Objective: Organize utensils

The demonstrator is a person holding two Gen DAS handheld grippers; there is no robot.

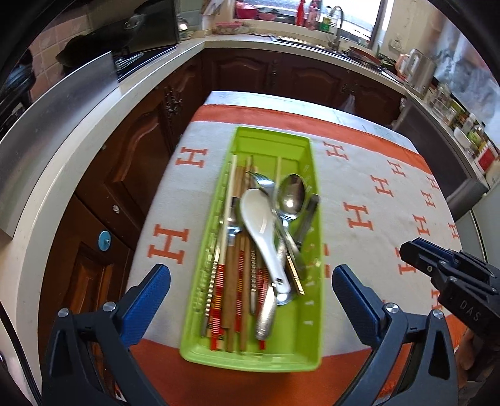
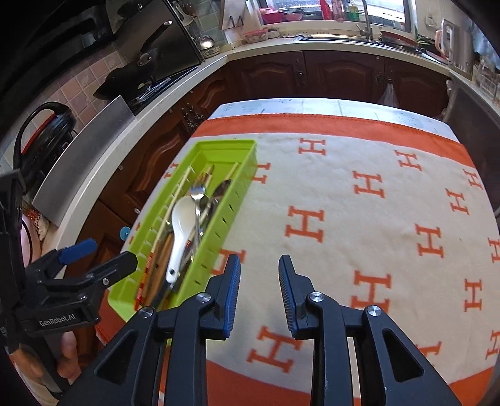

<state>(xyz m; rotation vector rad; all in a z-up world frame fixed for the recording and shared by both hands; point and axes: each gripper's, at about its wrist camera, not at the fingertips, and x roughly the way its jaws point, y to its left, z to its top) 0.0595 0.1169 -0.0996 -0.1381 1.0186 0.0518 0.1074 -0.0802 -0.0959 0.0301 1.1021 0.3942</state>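
A green utensil tray (image 1: 309,328) lies lengthwise on the table and holds a white ceramic spoon (image 1: 261,225), a metal spoon (image 1: 291,195), a fork (image 1: 262,181), several chopsticks (image 1: 232,281) and a dark utensil. My left gripper (image 1: 251,296) is open, its blue fingers on either side of the tray's near end, empty. My right gripper (image 2: 259,290) is open and empty over the cloth, just right of the tray (image 2: 218,225). In the right wrist view the white spoon (image 2: 179,231) lies on top. The right gripper also shows in the left wrist view (image 1: 437,268).
The table is covered by a white cloth with orange H letters and an orange border (image 2: 343,200). Brown kitchen cabinets (image 1: 243,75) and a white counter (image 1: 93,134) run behind and to the left, with a sink and tap (image 1: 336,28) at the back.
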